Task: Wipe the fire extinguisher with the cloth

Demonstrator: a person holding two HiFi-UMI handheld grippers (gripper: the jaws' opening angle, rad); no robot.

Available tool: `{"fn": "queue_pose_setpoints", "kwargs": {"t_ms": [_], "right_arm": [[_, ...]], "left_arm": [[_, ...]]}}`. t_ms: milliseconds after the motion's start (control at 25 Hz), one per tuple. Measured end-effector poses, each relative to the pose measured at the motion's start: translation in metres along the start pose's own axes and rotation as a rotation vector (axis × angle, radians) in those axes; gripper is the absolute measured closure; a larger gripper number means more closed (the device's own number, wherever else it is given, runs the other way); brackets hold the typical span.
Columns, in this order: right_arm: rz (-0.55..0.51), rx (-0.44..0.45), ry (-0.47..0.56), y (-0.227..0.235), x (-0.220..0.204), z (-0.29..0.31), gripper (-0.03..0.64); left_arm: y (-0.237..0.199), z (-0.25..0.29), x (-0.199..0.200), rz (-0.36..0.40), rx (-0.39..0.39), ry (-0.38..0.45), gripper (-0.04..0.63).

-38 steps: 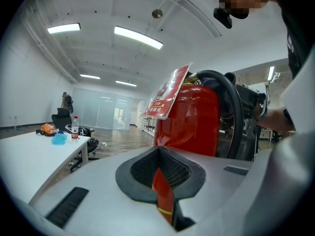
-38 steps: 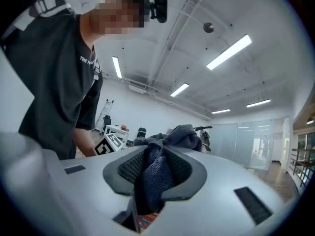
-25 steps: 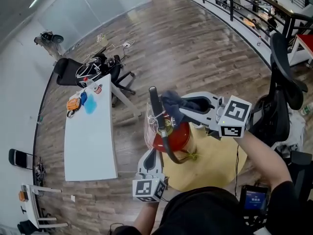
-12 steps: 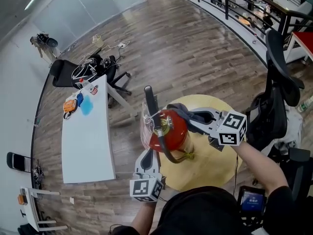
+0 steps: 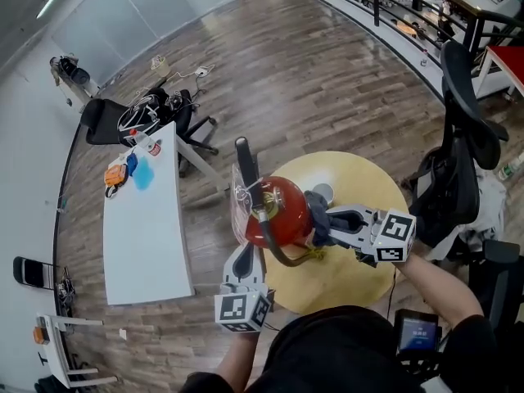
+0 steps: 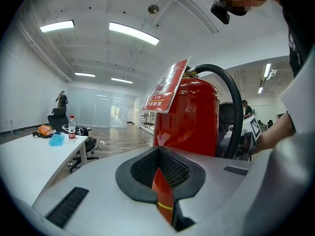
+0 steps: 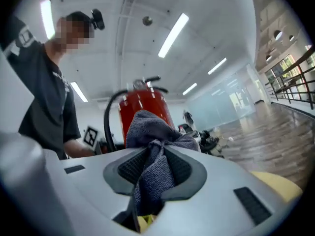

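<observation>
The fire extinguisher [image 5: 280,210] stands upright at the left edge of the round yellow table [image 5: 364,260], its black hose [image 5: 277,252] curling down the side nearest you. Your right gripper [image 7: 153,149] has its jaws pinched on the grey cloth [image 7: 147,127], and the bunched end of the cloth is pressed to the red cylinder's right side, below the handle. Your left gripper [image 6: 158,151] sits low at the near left side of the cylinder, by the table's edge, pointing at its body; its jaws are pressed together at the tips with nothing between them, and the red body shows through the slit behind. A red tag [image 6: 165,87] hangs from the extinguisher's neck
</observation>
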State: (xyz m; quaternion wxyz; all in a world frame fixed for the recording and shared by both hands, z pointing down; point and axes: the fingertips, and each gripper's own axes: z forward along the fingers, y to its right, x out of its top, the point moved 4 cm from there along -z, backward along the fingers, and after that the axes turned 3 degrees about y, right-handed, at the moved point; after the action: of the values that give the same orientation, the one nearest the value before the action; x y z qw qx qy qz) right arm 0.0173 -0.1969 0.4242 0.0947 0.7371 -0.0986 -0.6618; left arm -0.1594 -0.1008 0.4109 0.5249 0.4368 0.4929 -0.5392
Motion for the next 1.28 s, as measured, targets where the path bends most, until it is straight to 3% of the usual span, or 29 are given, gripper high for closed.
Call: {"fn": "queue_pose_setpoints", "kwargs": {"t_ms": [120,200,280,400,520,640,800,920,1040,1160,1280], "right_arm": [[-0.133,0.091,0.203,-0.033,0.084,0.007,0.517],[-0.274,0.145,0.243,-0.056,0.129,0.018,0.517],[-0.447,0.190,0.189,-0.082,0.141,0.034,0.517],[-0.664,0.186,0.085,-0.103,0.115,0.044,0.515],[-0.626,0.240,0.054,-0.114,0.091,0.033,0.515],[-0.666,0.267,0.009,-0.120,0.079,0.030,0.515],[-0.776,0.177,0.012,-0.114,0.104,0.035,0.515],[-0.710,0.088,0.029,-0.082,0.136,0.038,0.515],[-0.426,0.065,0.091,-0.051,0.147,0.039,0.514],[-0.355,0.003,0.101,-0.018,0.141,0.035,0.515],[-0.300,0.020,0.088,-0.006,0.141,0.047,0.514]], "left_arm": [[0.001,-0.004,-0.003,0.009,0.000,-0.014,0.572],[0.001,-0.004,-0.004,0.014,-0.003,-0.022,0.572],[0.002,-0.003,-0.005,0.017,-0.005,-0.028,0.572],[0.002,-0.004,-0.006,0.022,0.000,-0.032,0.574],[0.004,-0.003,-0.005,0.028,0.001,-0.032,0.572],[0.004,-0.004,-0.004,0.028,0.008,-0.032,0.572],[0.004,-0.005,-0.005,0.030,0.012,-0.028,0.572],[0.005,-0.005,-0.006,0.021,0.012,-0.031,0.572],[0.004,-0.005,-0.006,0.004,0.016,-0.032,0.572],[0.006,-0.005,-0.006,-0.004,0.013,-0.029,0.572],[0.007,-0.006,-0.007,-0.014,0.018,-0.033,0.572]]}}
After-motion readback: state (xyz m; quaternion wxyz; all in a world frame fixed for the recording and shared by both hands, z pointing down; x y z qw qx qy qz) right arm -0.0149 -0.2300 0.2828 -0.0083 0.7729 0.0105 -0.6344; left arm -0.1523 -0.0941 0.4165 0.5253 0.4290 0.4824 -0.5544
